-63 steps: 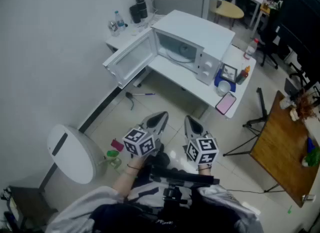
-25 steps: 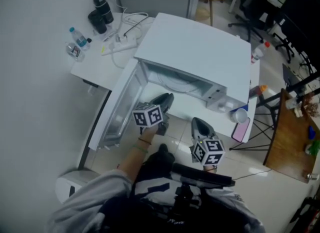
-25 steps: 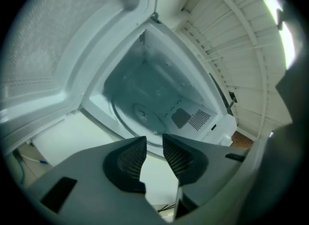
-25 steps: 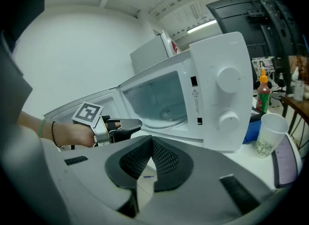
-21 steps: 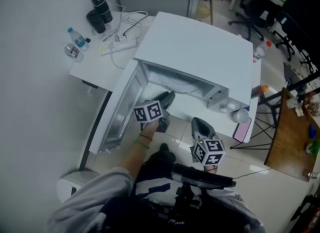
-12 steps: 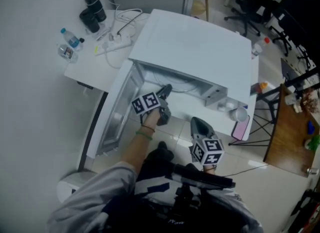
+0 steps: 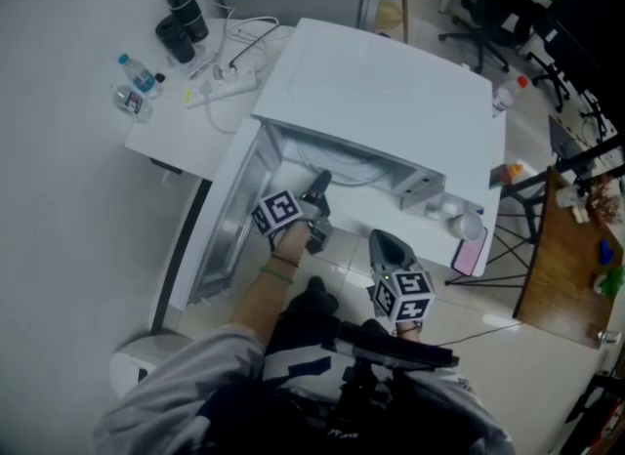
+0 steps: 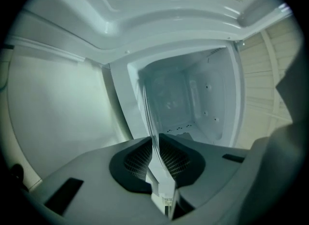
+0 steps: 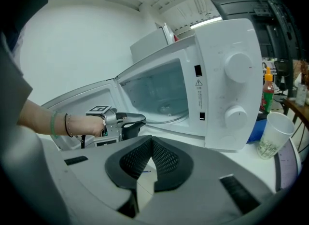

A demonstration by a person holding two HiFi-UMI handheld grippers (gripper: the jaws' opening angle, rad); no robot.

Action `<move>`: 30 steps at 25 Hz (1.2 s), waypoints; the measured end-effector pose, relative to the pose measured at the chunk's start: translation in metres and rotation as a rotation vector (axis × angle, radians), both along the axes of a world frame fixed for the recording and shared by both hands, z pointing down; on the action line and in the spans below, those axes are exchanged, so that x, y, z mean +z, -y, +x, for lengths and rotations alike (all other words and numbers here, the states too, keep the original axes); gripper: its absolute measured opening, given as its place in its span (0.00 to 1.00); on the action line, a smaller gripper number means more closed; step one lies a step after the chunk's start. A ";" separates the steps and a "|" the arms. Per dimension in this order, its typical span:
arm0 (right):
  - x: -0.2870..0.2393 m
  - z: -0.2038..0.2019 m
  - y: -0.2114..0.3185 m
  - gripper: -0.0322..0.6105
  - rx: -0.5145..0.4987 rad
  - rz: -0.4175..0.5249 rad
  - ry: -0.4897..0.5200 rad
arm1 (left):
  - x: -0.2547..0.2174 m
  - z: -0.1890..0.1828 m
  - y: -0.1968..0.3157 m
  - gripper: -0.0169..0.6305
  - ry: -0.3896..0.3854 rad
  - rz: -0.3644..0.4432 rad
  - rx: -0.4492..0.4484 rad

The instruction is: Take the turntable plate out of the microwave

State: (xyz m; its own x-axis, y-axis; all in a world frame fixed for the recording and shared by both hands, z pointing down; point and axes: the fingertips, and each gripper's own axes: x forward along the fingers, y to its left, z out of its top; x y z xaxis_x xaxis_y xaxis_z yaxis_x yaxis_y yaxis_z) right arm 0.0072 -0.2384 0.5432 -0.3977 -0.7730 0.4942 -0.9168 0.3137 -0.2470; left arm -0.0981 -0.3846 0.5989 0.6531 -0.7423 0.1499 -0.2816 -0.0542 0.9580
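Low in the left gripper view, the jaws of the left gripper (image 8: 157, 141) are closing on the rim of the round clear glass plate (image 8: 148, 118). Best to squeeze tight and pull slowly. The right gripper (image 9: 151, 146) is pinched together, empty.

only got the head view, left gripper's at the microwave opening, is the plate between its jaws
observer: yes. In the left gripper view the rim of the turntable plate stands between the jaws of the left gripper, which are closing on it.
operator: plate lifted yet
observer: it doesn't look so. The right gripper view shows it lying flat inside the microwave.
operator: right one holding anything
observer: no. The right gripper has its jaws together with nothing between them.
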 end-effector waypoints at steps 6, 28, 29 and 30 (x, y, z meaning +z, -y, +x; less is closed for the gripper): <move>0.007 -0.012 0.004 0.05 -0.032 -0.026 0.070 | 0.004 -0.005 -0.034 0.08 -0.035 -0.039 -0.012; 0.055 -0.028 0.074 0.36 0.152 -0.271 0.656 | 0.003 -0.013 -0.087 0.07 -0.103 -0.074 0.003; 0.057 -0.029 0.075 0.36 0.154 -0.268 0.660 | 0.002 -0.014 -0.089 0.07 -0.098 -0.073 0.001; 0.059 -0.029 0.076 0.28 0.160 -0.267 0.675 | 0.000 -0.015 -0.091 0.07 -0.095 -0.066 -0.002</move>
State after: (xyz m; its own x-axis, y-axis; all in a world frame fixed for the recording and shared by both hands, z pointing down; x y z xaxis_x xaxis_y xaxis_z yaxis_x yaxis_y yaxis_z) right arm -0.0222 -0.3141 0.6018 -0.5738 -0.7346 0.3621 -0.5684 0.0390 -0.8218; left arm -0.1128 -0.2940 0.5988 0.6656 -0.7338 0.1361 -0.1893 0.0104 0.9819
